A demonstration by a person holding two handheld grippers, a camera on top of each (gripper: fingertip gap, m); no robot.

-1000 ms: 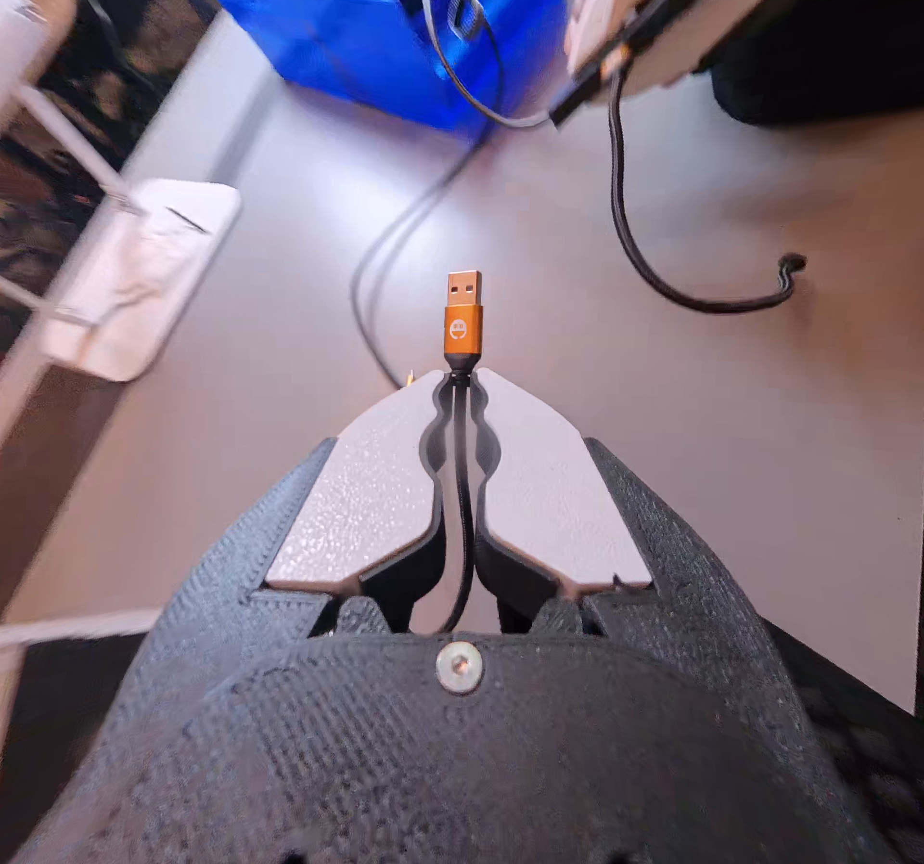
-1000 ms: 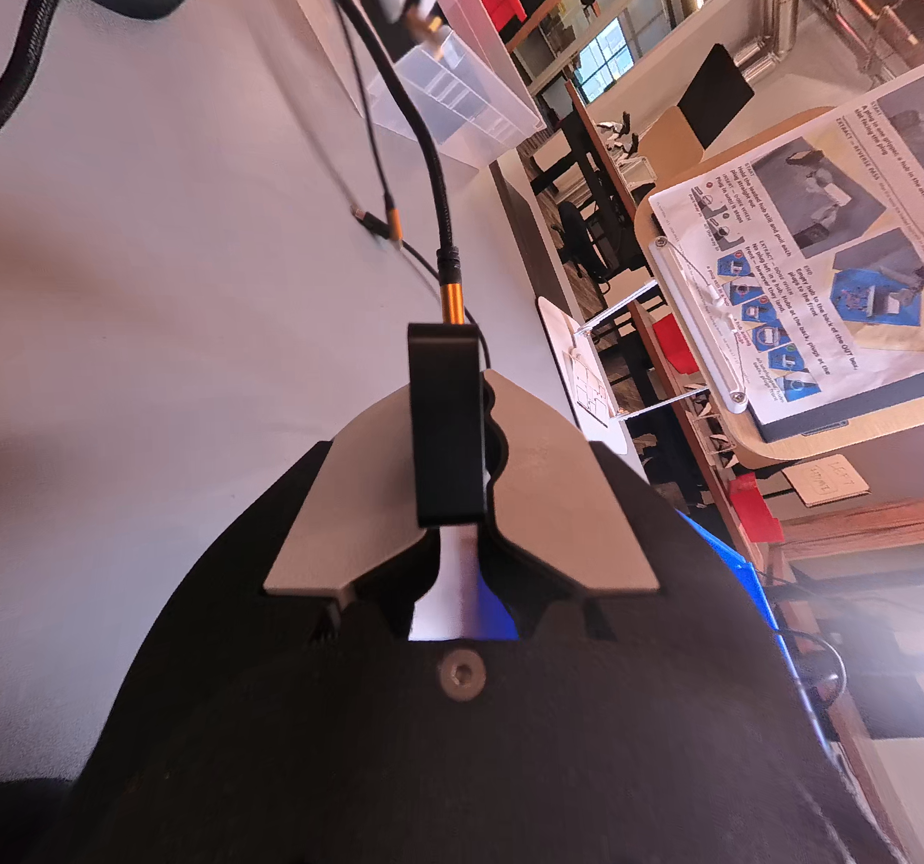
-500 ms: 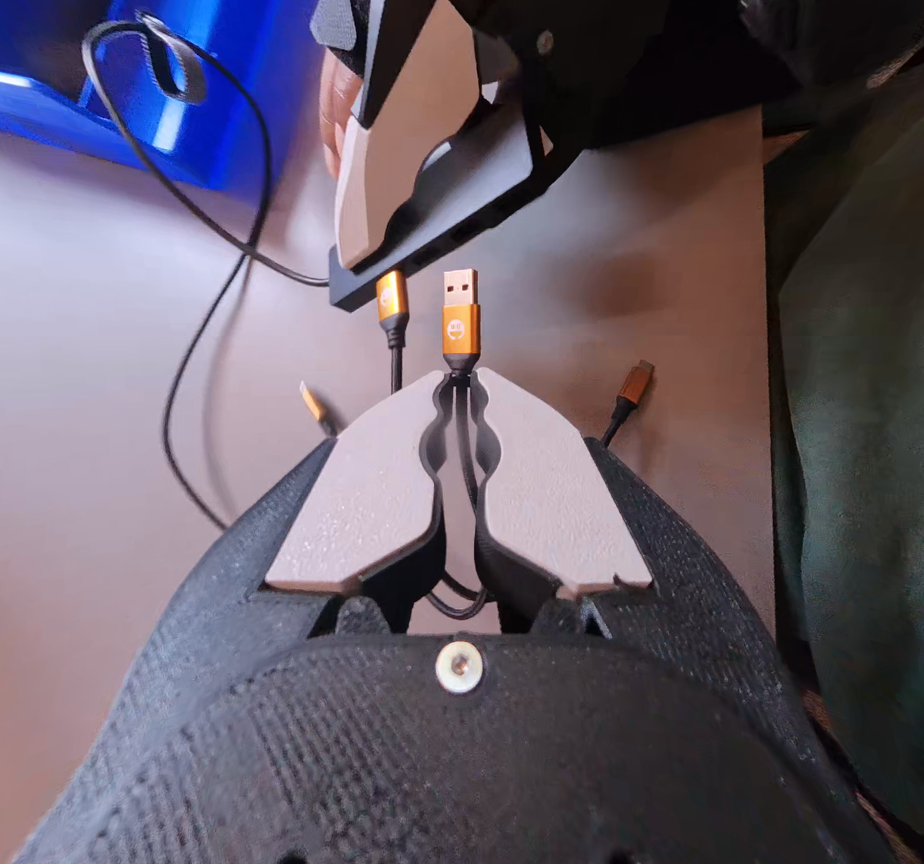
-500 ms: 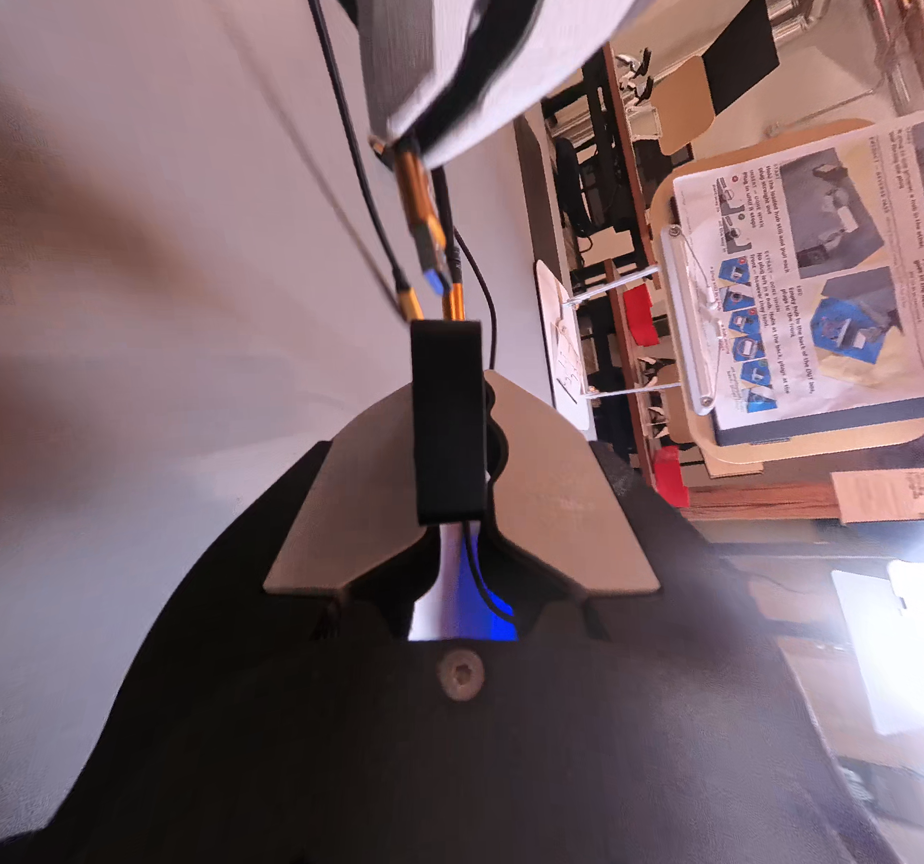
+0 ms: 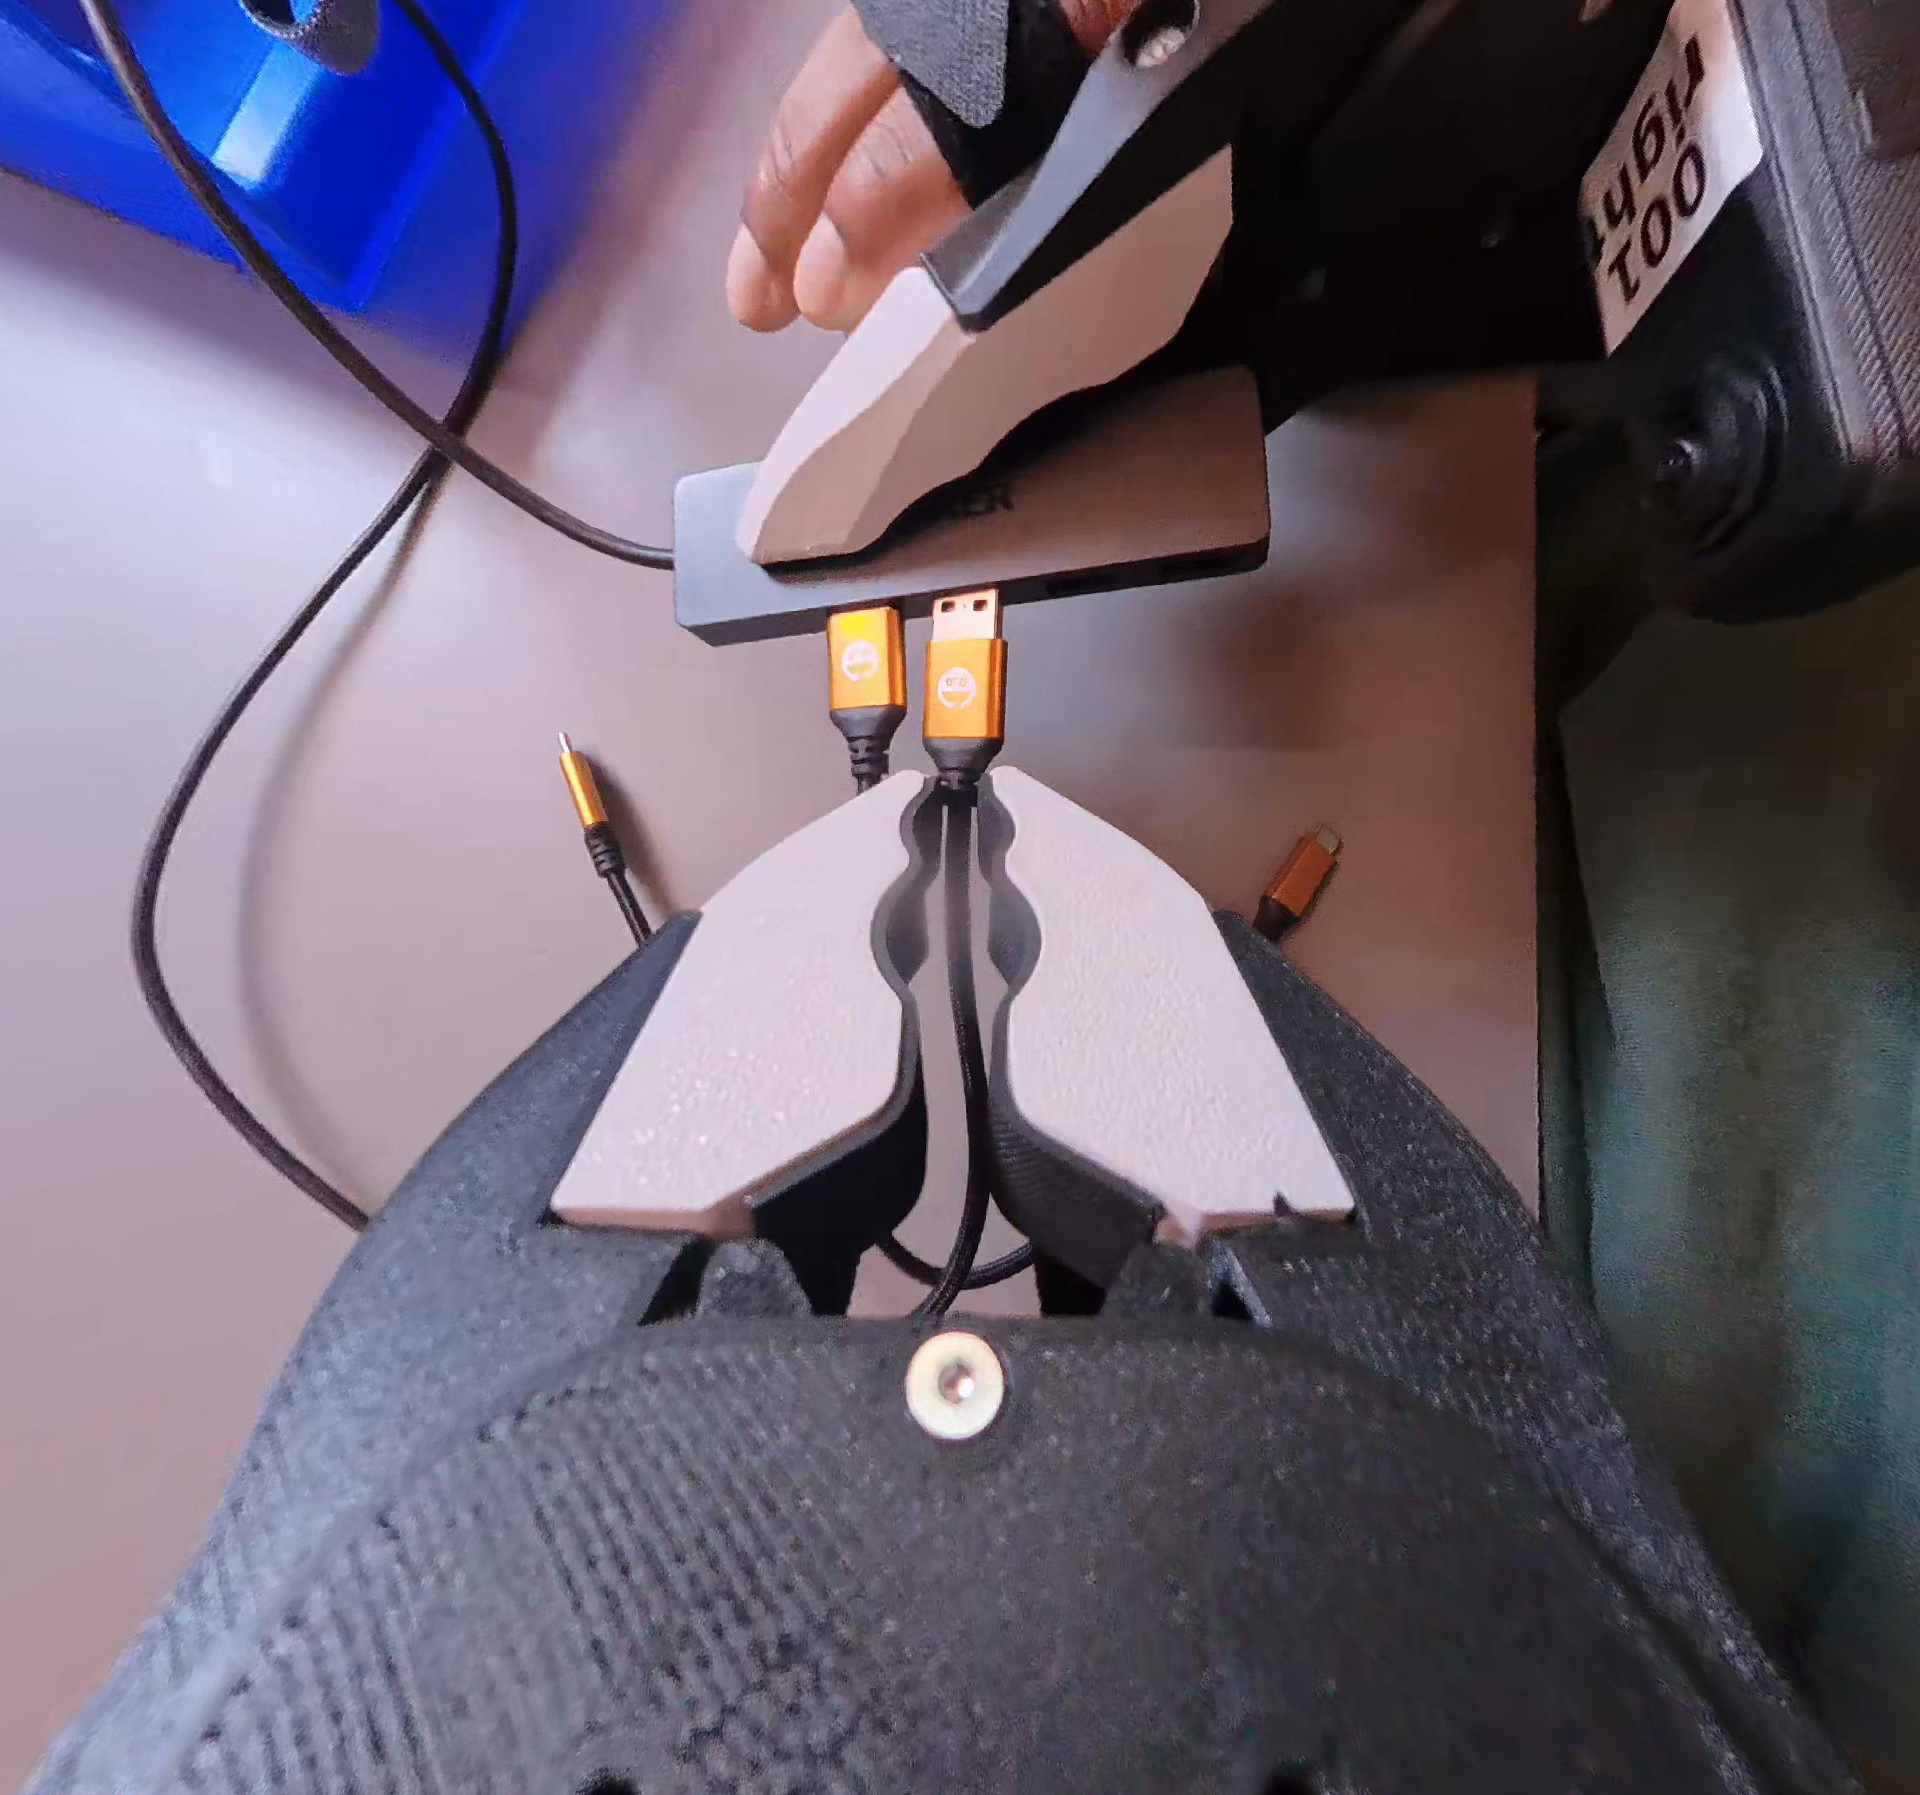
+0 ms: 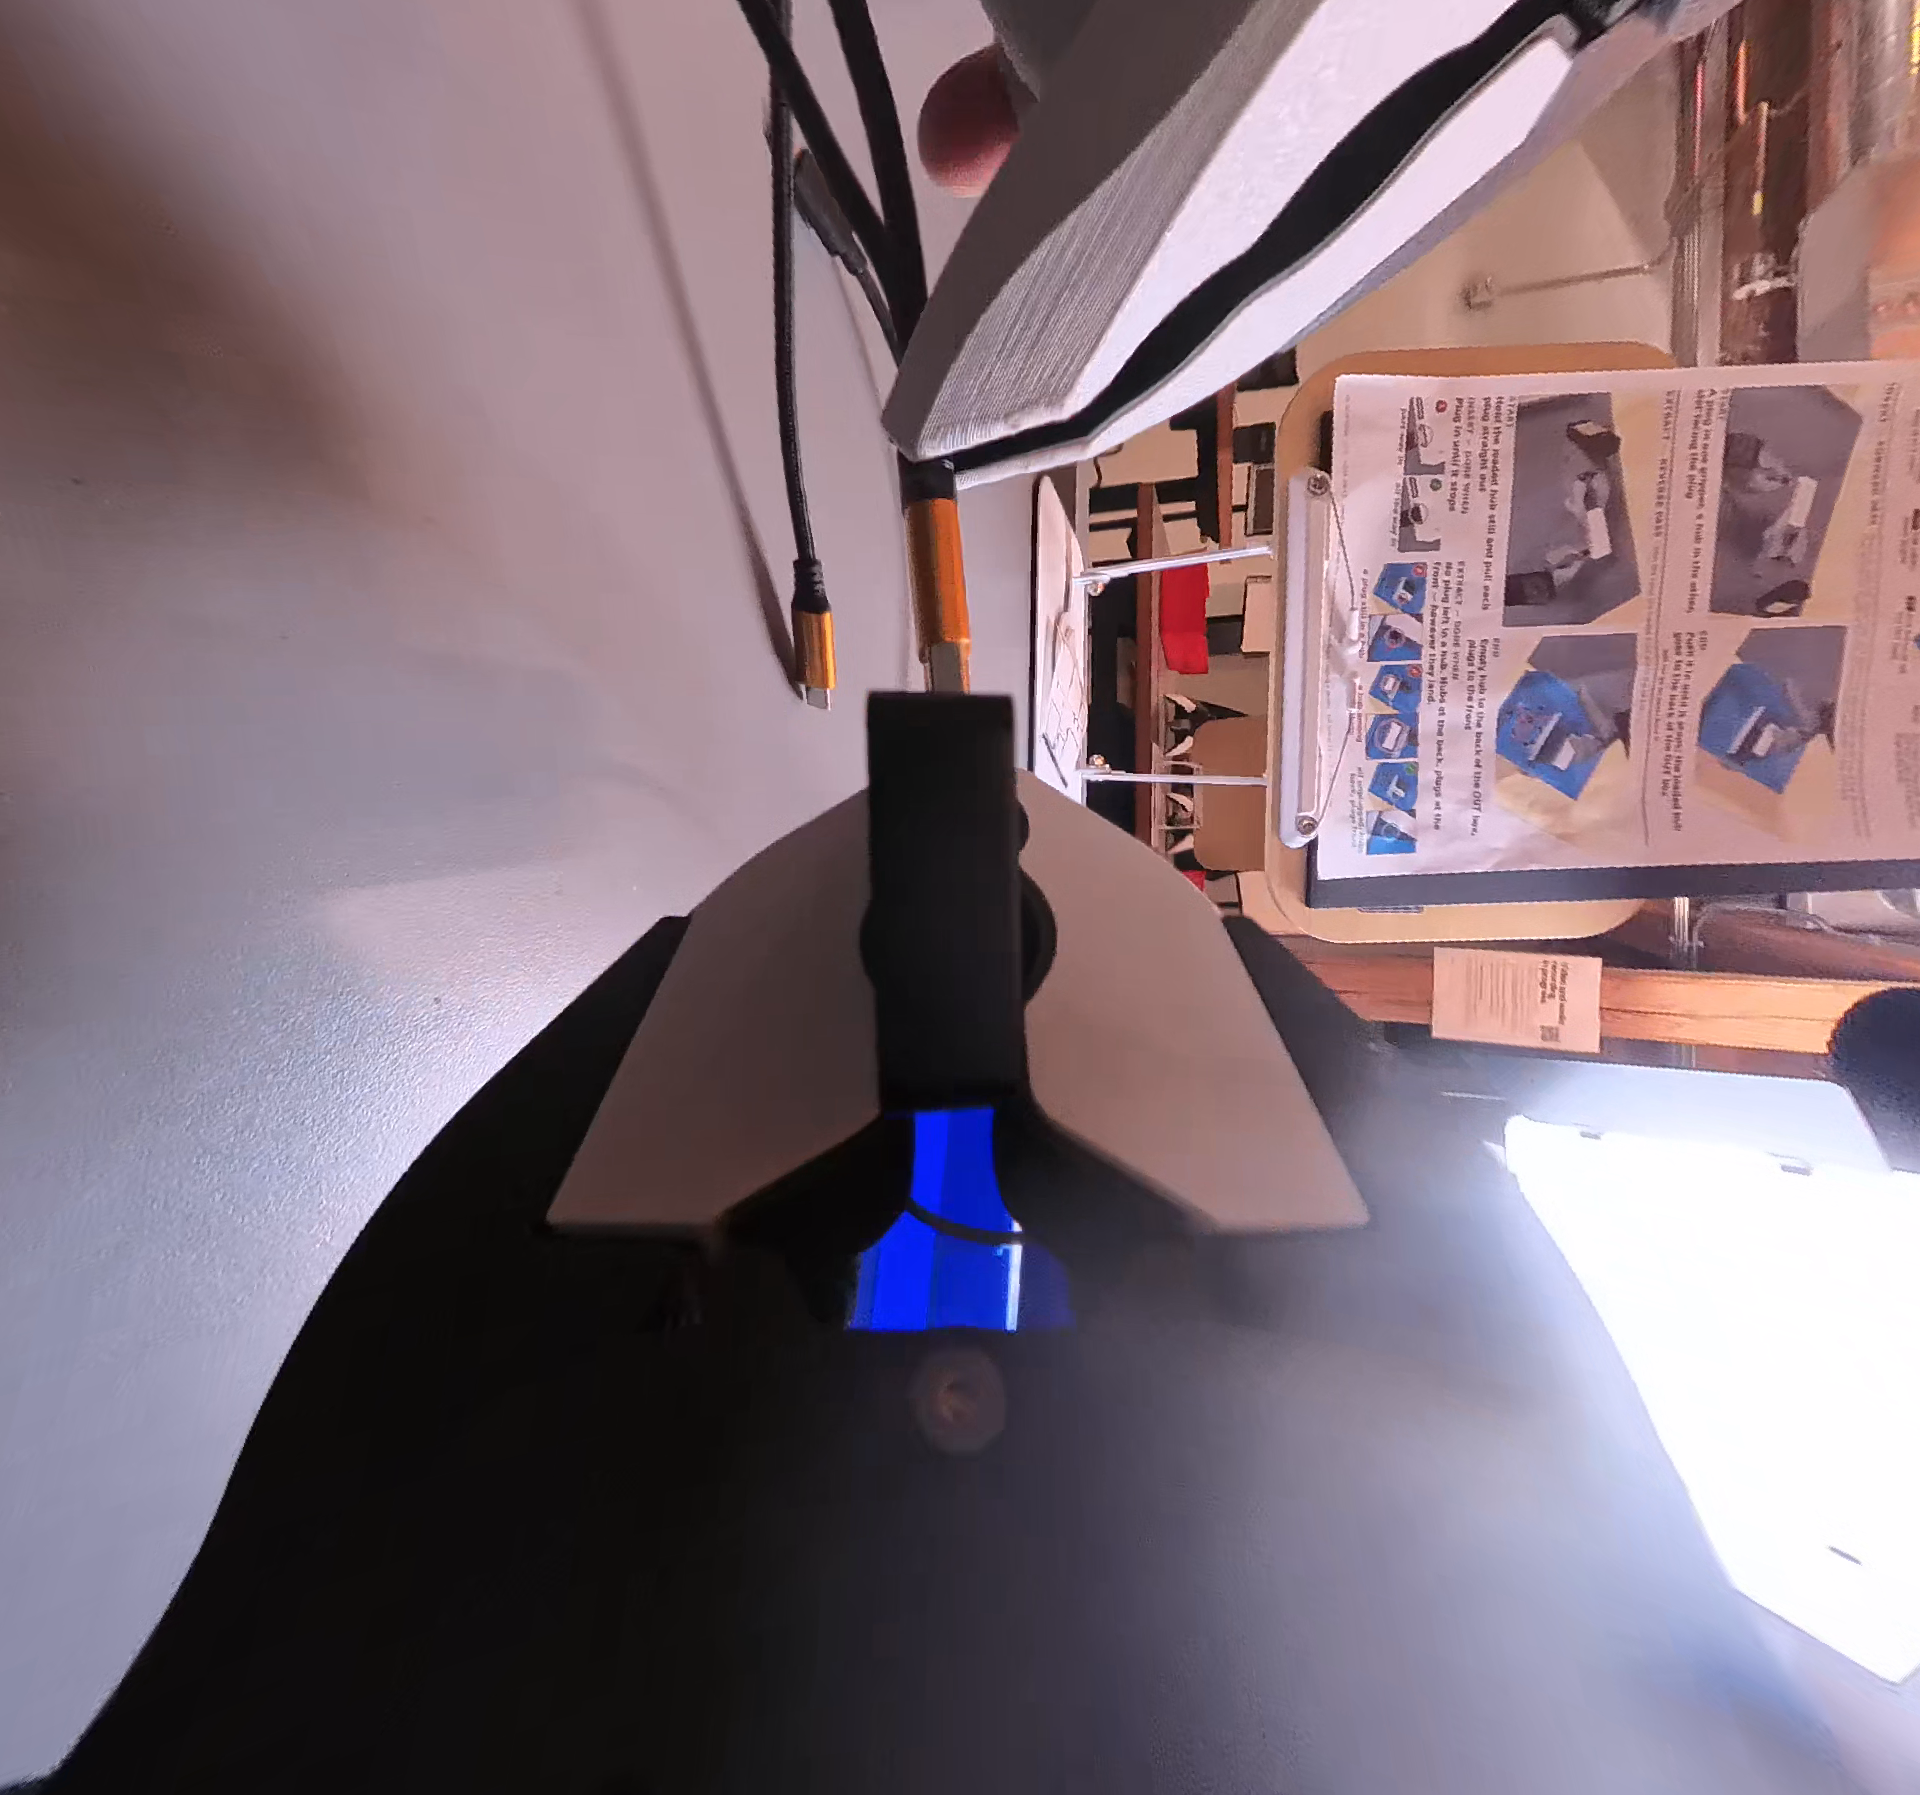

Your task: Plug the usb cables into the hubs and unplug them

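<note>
Orange plug (image 5: pixel 865 669) on left already sits in hub (image 5: pixel 1091 540). My left claw (image 5: pixel 958 781) pinched tight on second cable, its plug (image 5: pixel 964 675) tip just at next hole, not pushed in. My right claw (image 6: pixel 940 737) squeezes hub. Pushing in, then unplugging, left.

A blue bin (image 5: pixel 260 135) sits far left on the grey bench (image 5: pixel 312 602). A clipboard with an instruction sheet (image 6: pixel 1621 644) stands beyond the bench's edge.
</note>
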